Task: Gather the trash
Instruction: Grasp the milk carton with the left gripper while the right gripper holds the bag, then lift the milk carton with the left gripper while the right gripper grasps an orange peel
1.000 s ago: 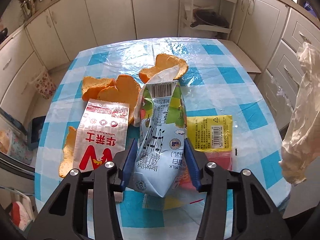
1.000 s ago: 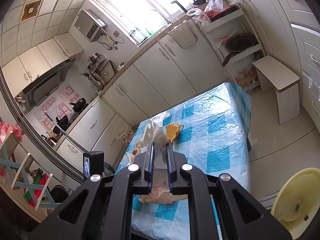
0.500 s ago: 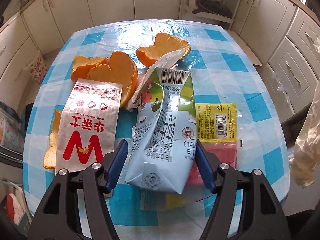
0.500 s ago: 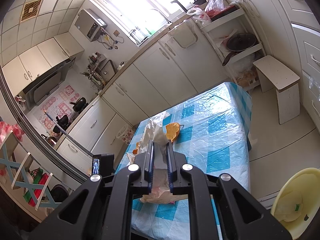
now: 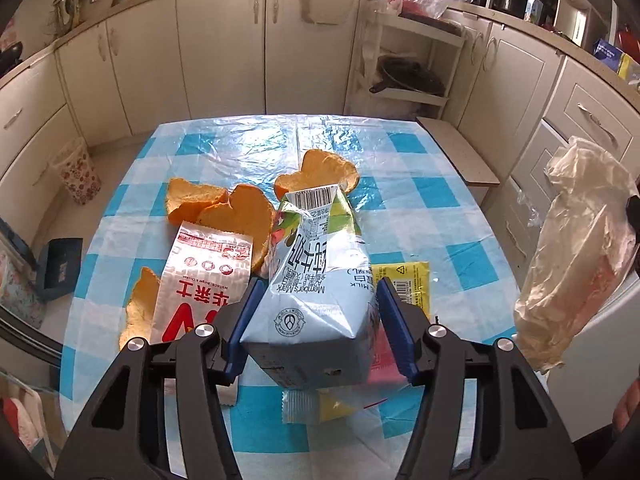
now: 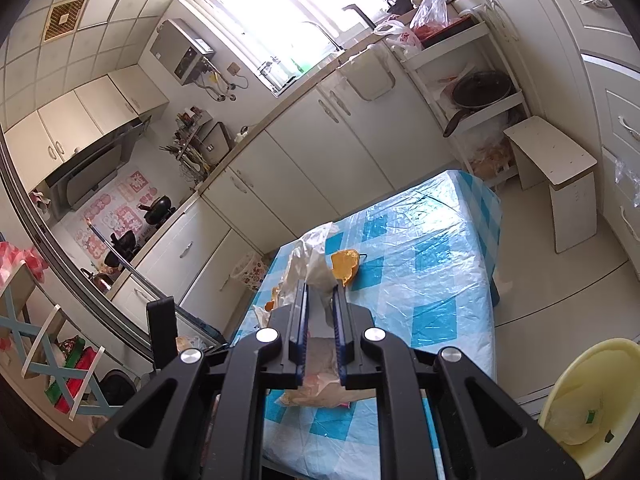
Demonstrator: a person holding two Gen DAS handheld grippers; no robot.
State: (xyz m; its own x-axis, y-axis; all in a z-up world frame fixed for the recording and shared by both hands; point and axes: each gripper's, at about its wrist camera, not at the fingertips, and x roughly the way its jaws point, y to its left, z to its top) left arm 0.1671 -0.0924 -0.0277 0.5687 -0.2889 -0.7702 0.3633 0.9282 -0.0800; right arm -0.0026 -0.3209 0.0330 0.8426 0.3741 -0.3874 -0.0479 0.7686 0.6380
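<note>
A crumpled light-blue milk carton point(image 5: 312, 248) sits between the blue pads of my left gripper point(image 5: 319, 288). The jaws are closing, both pads press its sides, and its base is tipped up off the checked table point(image 5: 240, 148). Around it lie orange peels point(image 5: 224, 208), a white-and-red wrapper point(image 5: 200, 284), a yellow packet point(image 5: 404, 280) and a pink wrapper point(image 5: 382, 360). My right gripper point(image 6: 320, 288) is shut on a crinkled translucent plastic bag point(image 6: 308, 260). That bag point(image 5: 572, 256) hangs to the right of the table in the left wrist view.
A pale yellow bin point(image 6: 592, 396) stands on the floor at the right of the table. A low white stool point(image 6: 556, 160) is beyond the table's far corner, a floral basket point(image 5: 78, 172) by the left cabinets. Cabinets line the walls.
The left jaws spread wider around the carton, then took it by the sides. The carton now sits higher, its base turned toward the camera. The right gripper and bag have not moved.
</note>
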